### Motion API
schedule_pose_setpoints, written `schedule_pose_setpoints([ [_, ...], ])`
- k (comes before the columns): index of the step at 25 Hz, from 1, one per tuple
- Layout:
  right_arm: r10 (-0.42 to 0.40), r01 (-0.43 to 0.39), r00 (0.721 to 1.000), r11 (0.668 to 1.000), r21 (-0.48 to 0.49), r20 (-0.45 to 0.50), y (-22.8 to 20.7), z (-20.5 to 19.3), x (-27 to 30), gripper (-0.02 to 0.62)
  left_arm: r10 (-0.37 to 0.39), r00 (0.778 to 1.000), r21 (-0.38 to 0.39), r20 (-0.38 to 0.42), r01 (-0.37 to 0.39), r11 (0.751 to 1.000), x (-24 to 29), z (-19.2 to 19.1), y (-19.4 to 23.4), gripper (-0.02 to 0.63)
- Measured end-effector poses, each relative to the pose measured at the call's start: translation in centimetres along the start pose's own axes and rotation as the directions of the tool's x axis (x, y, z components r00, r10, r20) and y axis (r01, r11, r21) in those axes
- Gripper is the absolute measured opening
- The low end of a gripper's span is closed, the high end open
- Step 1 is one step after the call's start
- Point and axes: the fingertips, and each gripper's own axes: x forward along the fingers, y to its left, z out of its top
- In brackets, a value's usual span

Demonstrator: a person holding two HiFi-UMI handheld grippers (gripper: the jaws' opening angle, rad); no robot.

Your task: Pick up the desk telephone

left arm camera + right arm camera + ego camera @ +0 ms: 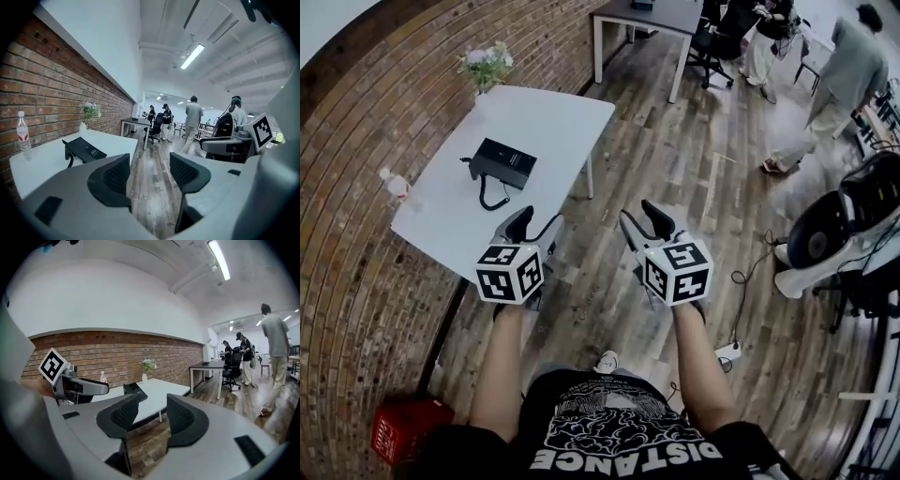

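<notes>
The black desk telephone [504,164] lies on the white table [546,122], its coiled cord curling toward the near edge. Both grippers hover over the wooden floor, short of the table's near corner. My left gripper [536,225] stands open with nothing between its jaws; the left gripper view shows the telephone [84,149] ahead to the left of them. My right gripper [644,220] is open and empty too, farther right. In the right gripper view the telephone [135,390] sits beyond the left jaw, and the left gripper [70,383] shows at the left.
A water bottle [397,186] stands at the table's left corner and a vase of flowers [487,66] at its far end, by the brick wall. A red crate [403,427] sits on the floor. A dark desk [647,19], chairs and people stand farther off.
</notes>
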Motion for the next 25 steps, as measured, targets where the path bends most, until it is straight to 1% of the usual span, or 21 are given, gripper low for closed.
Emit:
schedule_pose_setpoints([
  [6,0.040,-0.040,0.999,0.999,-0.014,-0.007,-1.1,0.5,2.1,0.170,0.045,0.999,-0.015,-0.006,-0.046,0.999,1.2,0.1,1.5,0.249],
  [13,0.082,-0.083,0.996,0.996,-0.028,-0.015,-1.6,0.9,5.0,0.170,0.086,0.996,-0.032,0.007,-0.086,0.996,2.5,0.9,3.6,0.249],
  [18,0.114,-0.116,0.993,0.992,-0.042,-0.032,-1.7,0.8,8.6,0.170,0.113,0.993,-0.059,0.018,-0.112,0.992,4.4,1.1,6.4,0.249],
  [25,0.159,-0.164,0.985,0.985,-0.061,-0.072,-2.6,1.7,15.8,0.172,0.147,0.989,-0.097,-0.003,-0.147,0.984,8.3,1.5,11.7,0.249],
])
